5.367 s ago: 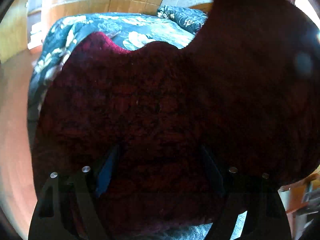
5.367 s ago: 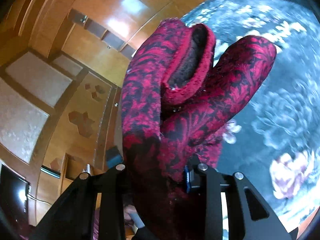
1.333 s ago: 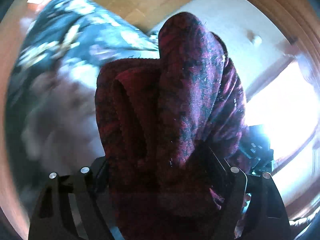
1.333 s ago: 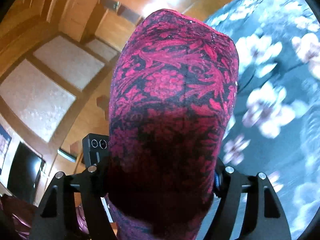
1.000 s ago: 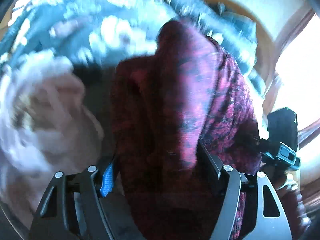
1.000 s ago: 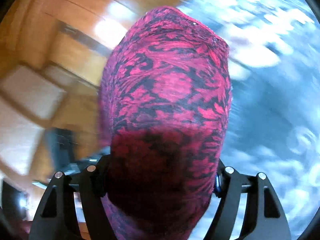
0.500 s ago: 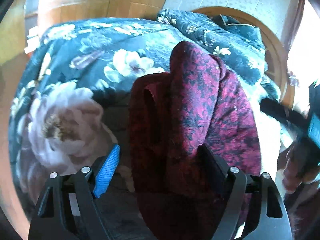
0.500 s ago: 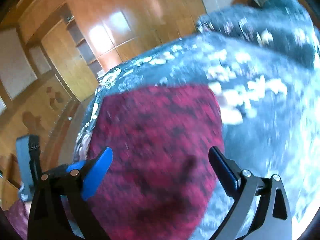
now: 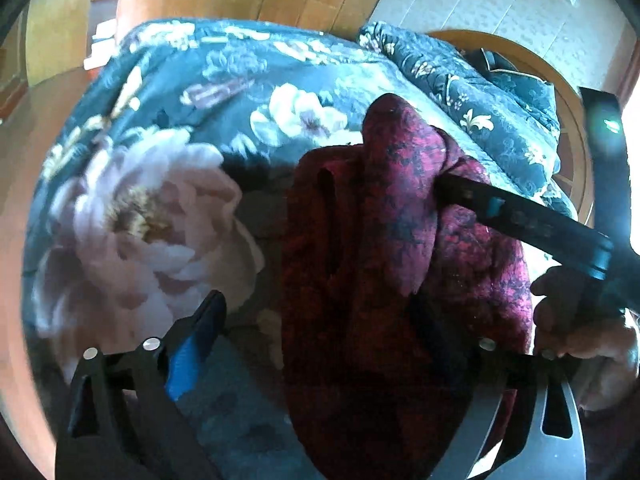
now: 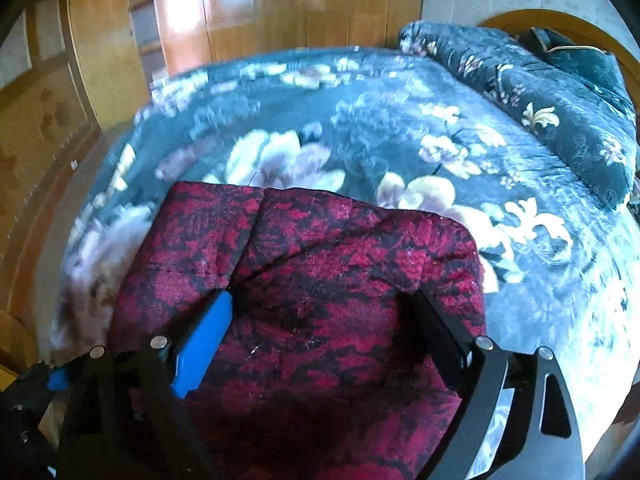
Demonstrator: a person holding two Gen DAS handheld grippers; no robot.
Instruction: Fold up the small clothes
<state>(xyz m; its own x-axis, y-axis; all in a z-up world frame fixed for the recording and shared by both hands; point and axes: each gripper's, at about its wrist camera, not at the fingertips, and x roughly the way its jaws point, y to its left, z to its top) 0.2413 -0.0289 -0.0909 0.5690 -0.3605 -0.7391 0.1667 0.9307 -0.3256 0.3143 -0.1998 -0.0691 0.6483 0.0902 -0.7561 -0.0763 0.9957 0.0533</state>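
Note:
A dark red garment with a black floral pattern (image 10: pixel 320 280) lies folded on the floral bedspread (image 10: pixel 360 120). In the left wrist view the garment (image 9: pixel 360 260) sits between my fingers as a thick bundle. My left gripper (image 9: pixel 316 312) is open around it, the blue-padded left finger apart from the cloth. My right gripper (image 10: pixel 316 308) is open, its fingers resting on top of the garment. A finger of the right gripper (image 9: pixel 520 220) shows in the left wrist view, pressing on the cloth's right side.
The bedspread (image 9: pixel 200 100) covers a bed with a rolled quilt (image 10: pixel 540 92) at the far right by a wooden headboard (image 9: pixel 560 92). Wooden wardrobe doors (image 10: pixel 260 8) stand beyond the bed. The person's hand (image 9: pixel 580 320) is at the right.
The garment was held up in the air by both shut grippers; it has come down onto the bed. Both grippers have opened and let go of the cloth.

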